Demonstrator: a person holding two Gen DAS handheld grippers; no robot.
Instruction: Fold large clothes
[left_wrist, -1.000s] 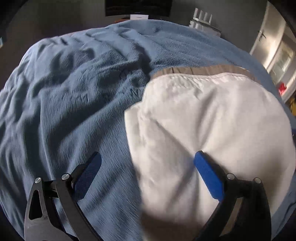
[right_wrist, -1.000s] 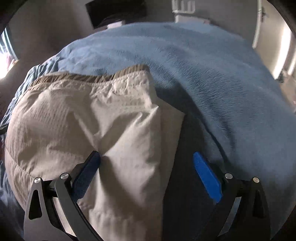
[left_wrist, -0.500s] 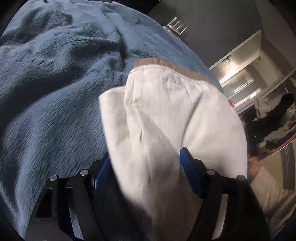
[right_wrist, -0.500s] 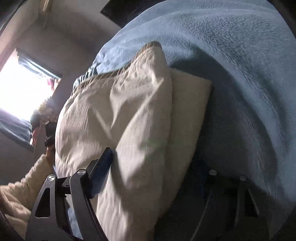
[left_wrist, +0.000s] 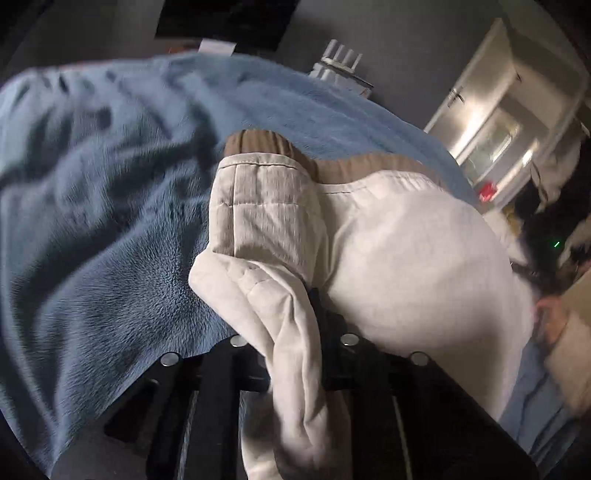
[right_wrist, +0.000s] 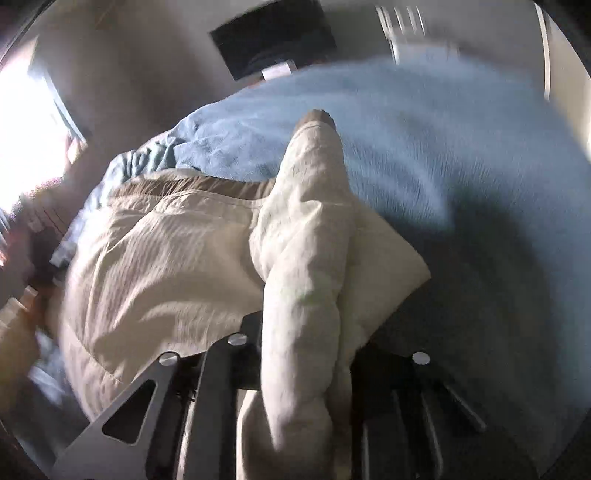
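A blue blanket (left_wrist: 110, 229) covered the whole surface. On it lay cream trousers (left_wrist: 417, 266), tan waistband (left_wrist: 369, 166) at the far side, near part raised off the blanket. The left gripper (left_wrist: 295, 332) was pinching a bunched fold at the garment's near left edge, fabric spilling over its jaws. The right gripper (right_wrist: 303, 350) was pinching a like fold at the near right edge, the cloth standing in a ridge. Both sets of jaws had just closed on fabric. The right view was blurred
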